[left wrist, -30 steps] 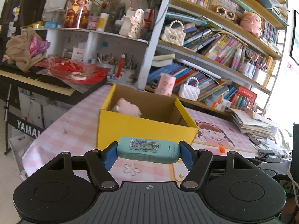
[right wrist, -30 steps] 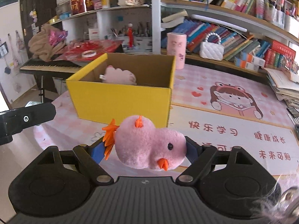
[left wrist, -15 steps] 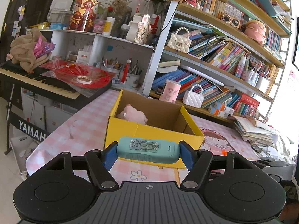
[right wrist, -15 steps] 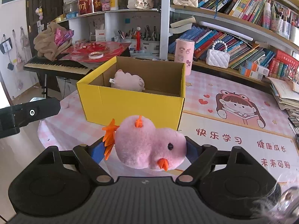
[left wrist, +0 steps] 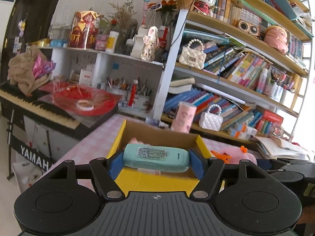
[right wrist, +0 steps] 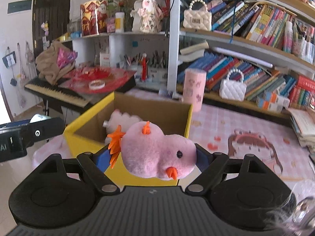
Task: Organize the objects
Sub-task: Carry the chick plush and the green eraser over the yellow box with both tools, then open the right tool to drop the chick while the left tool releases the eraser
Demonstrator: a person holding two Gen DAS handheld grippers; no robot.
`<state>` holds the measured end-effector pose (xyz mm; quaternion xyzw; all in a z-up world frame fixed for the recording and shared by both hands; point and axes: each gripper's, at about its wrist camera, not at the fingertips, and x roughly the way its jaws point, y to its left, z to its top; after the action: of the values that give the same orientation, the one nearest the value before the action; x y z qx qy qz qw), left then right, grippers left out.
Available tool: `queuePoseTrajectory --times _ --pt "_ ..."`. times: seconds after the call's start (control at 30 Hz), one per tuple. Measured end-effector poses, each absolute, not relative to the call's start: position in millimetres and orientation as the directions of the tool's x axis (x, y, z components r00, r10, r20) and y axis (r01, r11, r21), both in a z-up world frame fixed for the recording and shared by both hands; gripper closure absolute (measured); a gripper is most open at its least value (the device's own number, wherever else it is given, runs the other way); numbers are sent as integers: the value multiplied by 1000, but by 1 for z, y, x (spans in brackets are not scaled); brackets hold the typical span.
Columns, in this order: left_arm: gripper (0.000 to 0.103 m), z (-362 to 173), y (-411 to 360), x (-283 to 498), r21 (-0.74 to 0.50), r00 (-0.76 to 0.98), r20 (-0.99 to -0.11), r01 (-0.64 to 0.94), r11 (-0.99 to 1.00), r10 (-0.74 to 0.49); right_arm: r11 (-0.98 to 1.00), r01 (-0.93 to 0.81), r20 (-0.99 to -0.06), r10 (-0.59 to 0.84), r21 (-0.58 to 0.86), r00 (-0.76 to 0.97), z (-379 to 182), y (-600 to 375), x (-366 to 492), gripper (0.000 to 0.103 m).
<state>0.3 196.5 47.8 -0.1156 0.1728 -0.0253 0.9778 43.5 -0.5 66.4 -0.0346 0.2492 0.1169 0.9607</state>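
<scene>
The left tongs (left wrist: 156, 160) are clamped on a teal case (left wrist: 156, 158), its ends pressed between the blue pads (left wrist: 115, 164), long side across the view and a cactus sticker facing up. It hangs over the near wall of the yellow box (left wrist: 157, 182), which stands open on the pink checked table (left wrist: 94, 137). The right tongs (right wrist: 152, 157) are clamped on a pink plush chick (right wrist: 157, 153), squeezed from both sides, with an orange comb on top, an orange tail to the left and an orange beak low on the right. The chick is held above the near corner of the box (right wrist: 86, 141), close to its rim; whether it is over the opening or just short of it cannot be told. Inside the box, against the far left wall, lies a second pink plush (right wrist: 122, 118). In the left view the chick (left wrist: 234, 154) shows just right of the box, with the right tongs' dark body beside it. Behind the box stand a pink cup (right wrist: 194, 88) and a white quilted bag (right wrist: 232, 87) by the bookshelf (right wrist: 246, 45). To the left is a keyboard (left wrist: 37, 108) with a red tray (left wrist: 84, 98) and a brown cloth (left wrist: 23, 72) on it. A cartoon girl mat (right wrist: 254, 149) covers the table on the right.
</scene>
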Motion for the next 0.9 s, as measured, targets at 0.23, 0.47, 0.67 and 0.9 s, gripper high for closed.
queuePoseTrajectory --times 0.23,0.47,0.67,0.9 --pt "34 46 183 48 -208 936 -351 -51 977 -26 950 -311 -482 256 -36 838 72 -8 115 20" --pt "34 31 170 81 -141 895 -445 -108 984 35 880 -448 -557 295 -158 777 45 9 178 20" --pt "34 20 164 103 -110 849 -525 -131 985 55 770 -577 -648 298 -271 701 17 25 222 20" --pt "34 10 157 119 -97 815 -576 -143 985 62 644 -702 -742 301 -305 599 0 42 232 20"
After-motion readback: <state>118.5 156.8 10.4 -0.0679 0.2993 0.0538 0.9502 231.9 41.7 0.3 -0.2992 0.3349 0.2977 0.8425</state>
